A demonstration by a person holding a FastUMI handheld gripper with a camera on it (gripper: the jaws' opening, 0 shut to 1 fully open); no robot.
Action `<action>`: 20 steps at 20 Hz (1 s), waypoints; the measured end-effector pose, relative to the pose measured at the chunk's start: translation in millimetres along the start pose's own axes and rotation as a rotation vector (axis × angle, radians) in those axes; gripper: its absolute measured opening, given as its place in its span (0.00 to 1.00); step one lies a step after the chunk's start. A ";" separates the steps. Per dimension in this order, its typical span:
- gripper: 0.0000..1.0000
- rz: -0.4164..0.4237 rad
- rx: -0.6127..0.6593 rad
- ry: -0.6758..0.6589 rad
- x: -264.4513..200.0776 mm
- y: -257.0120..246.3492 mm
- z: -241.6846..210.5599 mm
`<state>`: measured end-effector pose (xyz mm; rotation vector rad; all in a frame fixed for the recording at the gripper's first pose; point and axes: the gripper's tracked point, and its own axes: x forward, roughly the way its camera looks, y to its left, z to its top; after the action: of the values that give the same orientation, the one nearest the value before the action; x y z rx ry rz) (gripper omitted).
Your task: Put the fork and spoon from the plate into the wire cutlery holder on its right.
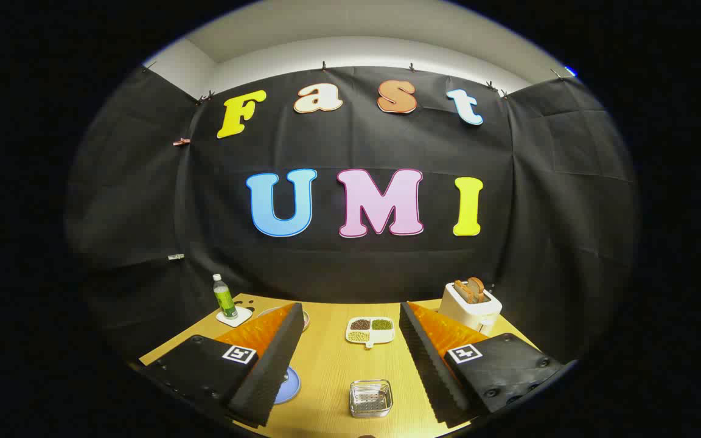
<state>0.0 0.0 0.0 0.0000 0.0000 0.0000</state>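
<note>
The blue plate [288, 384] peeks out from behind the left finger, most of it hidden, so I cannot make out the fork or spoon on it. To its right, the wire cutlery holder [370, 398] sits on the wooden table [326, 365] between the fingers, close in. The gripper [350, 359] hangs high with its jaws spread wide, holding nothing. A good start, I'd say, is to swing left and tip down until the cutlery shows, then approach one handle squarely. Beyond stand a divided dish [370, 330], a toaster [471, 305] and a green bottle [224, 297].
</note>
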 end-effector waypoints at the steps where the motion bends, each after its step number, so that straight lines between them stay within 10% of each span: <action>1: 0.98 0.003 0.004 0.005 0.2 0.9 -2.5; 20: 0.99 0.047 0.014 0.079 24.9 23.4 -33.4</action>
<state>24.9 23.4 -33.4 0.0140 0.0793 0.0468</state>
